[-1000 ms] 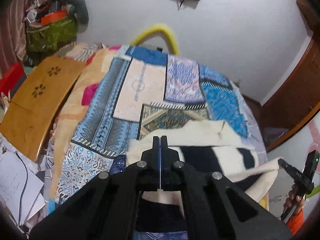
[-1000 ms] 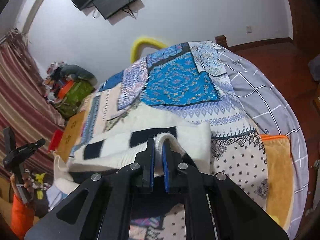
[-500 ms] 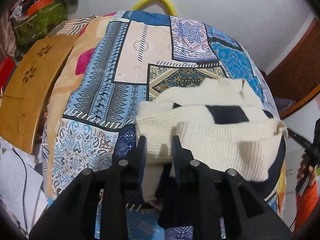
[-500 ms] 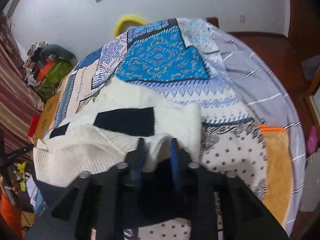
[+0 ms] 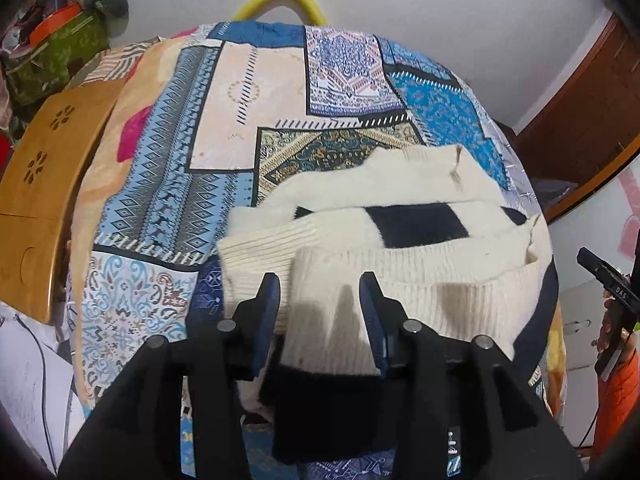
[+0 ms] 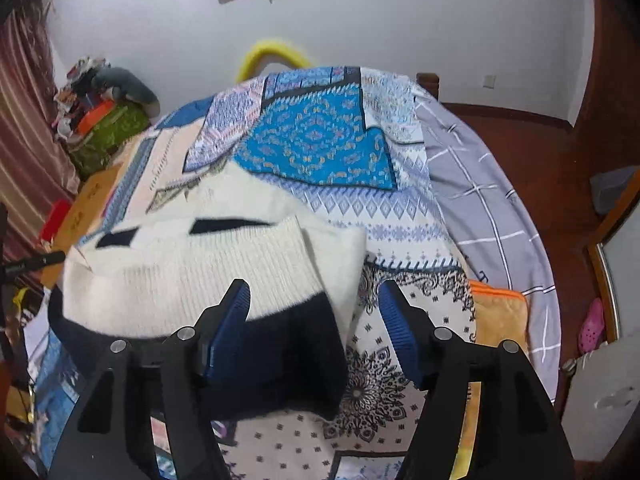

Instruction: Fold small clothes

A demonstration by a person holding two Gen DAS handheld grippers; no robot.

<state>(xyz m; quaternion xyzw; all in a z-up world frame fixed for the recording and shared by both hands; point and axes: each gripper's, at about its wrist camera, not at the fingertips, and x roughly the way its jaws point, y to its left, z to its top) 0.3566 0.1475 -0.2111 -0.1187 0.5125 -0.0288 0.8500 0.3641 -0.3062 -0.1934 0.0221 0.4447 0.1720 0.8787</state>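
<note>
Patchwork bedding covers the bed (image 5: 224, 128), and on it lies the cream and navy sweater (image 5: 400, 240), folded over itself. From the left wrist, the left gripper (image 5: 320, 308) has just been opening; its jaws straddle the ribbed hem without pinching it. From the right wrist, the right gripper (image 6: 314, 304) has likewise been opening, standing wider, the sweater (image 6: 200, 272) corner loose between its jaws. Pulling away carelessly, a pad could snag the knit and drag the fold open.

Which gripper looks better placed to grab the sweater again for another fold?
Probably the left gripper: the cream sweater fills the gap between its just-opened jaws. The right gripper straddles only the sweater's corner, half over the bedspread.
</note>
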